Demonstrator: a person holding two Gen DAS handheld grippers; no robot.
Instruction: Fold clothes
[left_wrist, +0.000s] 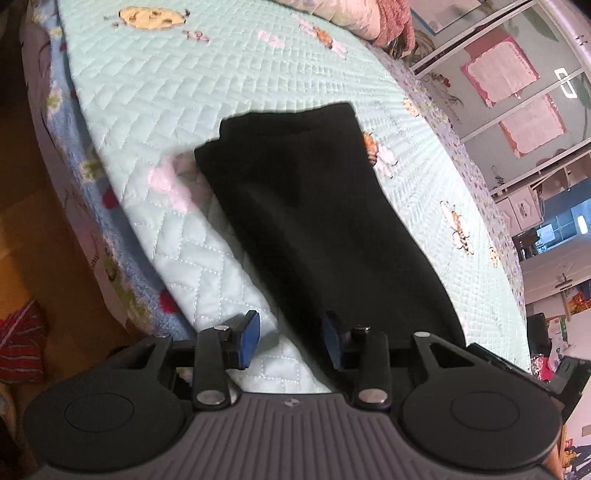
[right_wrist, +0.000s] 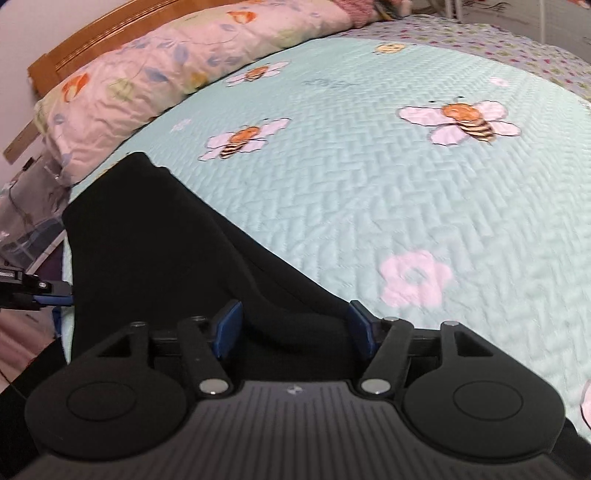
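Left wrist view: the black garment (left_wrist: 317, 221) lies folded into a long strip on the pale green quilt (left_wrist: 184, 92), running from the near edge of the quilt away toward its middle. The left gripper (left_wrist: 291, 339) hangs over the garment's near end with its jaws apart; the blue pads (left_wrist: 249, 334) press on nothing, one over bare quilt just beside the garment's edge, the other over the black cloth. Only this view shows what lies past the far side of the garment: glass doors with pink notices (left_wrist: 502, 72), and shelves and clutter beyond them. Left of the garment, past the quilt's flowered border, a red striped cloth (left_wrist: 22, 343) lies on the floor.

Right wrist view: the same black garment (right_wrist: 166, 251) fills the lower left, rumpled and ridged near the camera. The right gripper (right_wrist: 295, 328) stands open wide, a fold of black cloth between the jaws but not clamped. Only here appear the floral pillow (right_wrist: 166, 70) and wooden headboard (right_wrist: 92, 40) beyond the garment, and the quilt's bee patterns (right_wrist: 461, 122). The left gripper's tip (right_wrist: 44, 291) pokes in at the garment's left edge.
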